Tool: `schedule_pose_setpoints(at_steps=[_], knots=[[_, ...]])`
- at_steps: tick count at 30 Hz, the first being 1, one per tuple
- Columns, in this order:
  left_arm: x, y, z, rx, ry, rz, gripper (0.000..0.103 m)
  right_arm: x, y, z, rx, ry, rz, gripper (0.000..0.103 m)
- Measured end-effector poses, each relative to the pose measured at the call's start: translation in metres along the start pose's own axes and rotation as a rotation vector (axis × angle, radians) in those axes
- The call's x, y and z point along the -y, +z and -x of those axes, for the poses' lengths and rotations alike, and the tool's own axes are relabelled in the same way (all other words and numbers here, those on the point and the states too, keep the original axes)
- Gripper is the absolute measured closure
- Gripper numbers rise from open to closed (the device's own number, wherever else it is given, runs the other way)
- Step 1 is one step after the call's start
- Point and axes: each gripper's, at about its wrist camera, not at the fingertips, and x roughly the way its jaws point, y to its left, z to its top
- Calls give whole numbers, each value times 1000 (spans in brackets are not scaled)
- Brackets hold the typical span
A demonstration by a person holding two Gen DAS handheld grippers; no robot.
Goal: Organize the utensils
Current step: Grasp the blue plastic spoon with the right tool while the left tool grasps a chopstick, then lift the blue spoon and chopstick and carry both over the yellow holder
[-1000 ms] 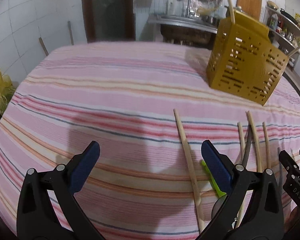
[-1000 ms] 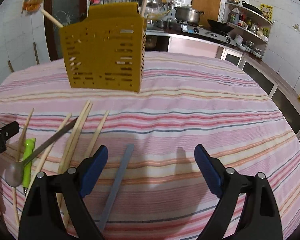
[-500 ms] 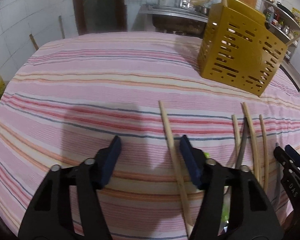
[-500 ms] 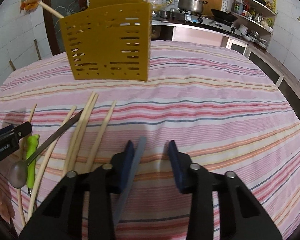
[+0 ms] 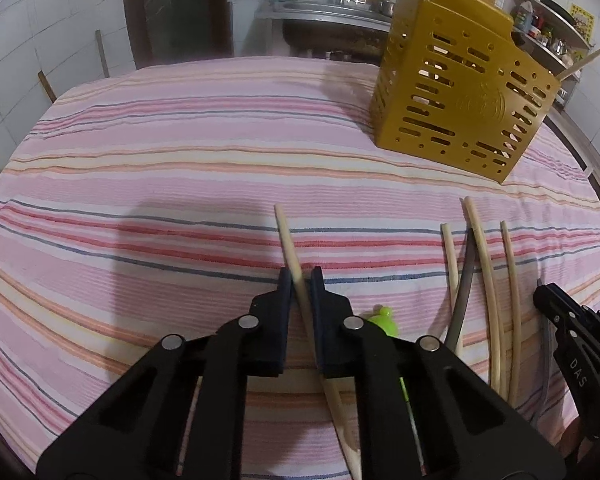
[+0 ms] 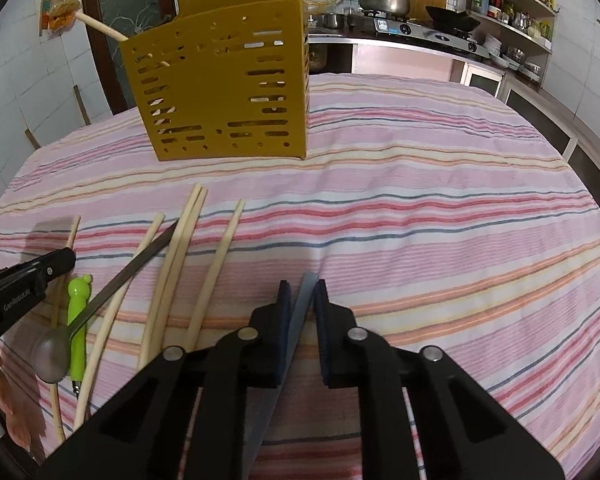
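Chopstick (image 5: 290, 248) pinched in your left tongs (image 5: 300, 276), grey stick (image 6: 305, 292) clamped in your right tongs (image 6: 302, 286), both just closing, striped table (image 6: 440, 208).

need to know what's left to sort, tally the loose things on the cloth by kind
wooden chopsticks: 5
grey stick: 1
metal spoon: 1
green-handled utensil: 1
total: 8
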Motion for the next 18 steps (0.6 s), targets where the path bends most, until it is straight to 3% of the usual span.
schedule_pose_setpoints(at_steps=[8,18], knots=[[-3,-5,18,55,-3,2,98,4,0,7,26,15,-10,92],[0,-11,51,170,9,-21,98,10,1,34,138,18,-20,94]])
